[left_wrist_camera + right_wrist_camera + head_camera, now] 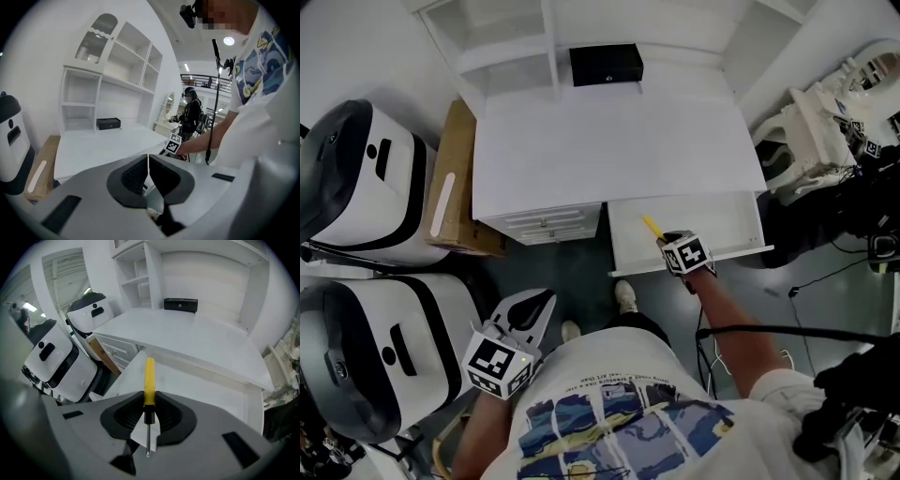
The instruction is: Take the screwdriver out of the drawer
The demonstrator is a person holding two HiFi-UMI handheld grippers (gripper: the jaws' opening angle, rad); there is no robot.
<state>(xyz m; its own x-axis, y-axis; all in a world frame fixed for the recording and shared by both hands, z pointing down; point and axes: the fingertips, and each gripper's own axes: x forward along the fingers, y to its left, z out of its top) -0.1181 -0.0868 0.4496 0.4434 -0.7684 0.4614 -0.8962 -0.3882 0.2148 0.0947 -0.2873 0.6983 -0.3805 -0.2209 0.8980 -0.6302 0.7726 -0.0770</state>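
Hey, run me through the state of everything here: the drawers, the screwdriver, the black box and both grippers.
big drawer: pulled open.
small drawers: closed.
screwdriver: clamped where handle meets shaft, held over the big drawer.
right gripper: shut on the screwdriver.
left gripper: jaws together, nothing between them.
black box: looks closed, sitting on the desk.

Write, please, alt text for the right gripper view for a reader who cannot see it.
The right gripper is shut on a yellow-handled screwdriver, handle pointing away, over the open white drawer. Behind it a white desk carries a small black box; white machines stand at left.
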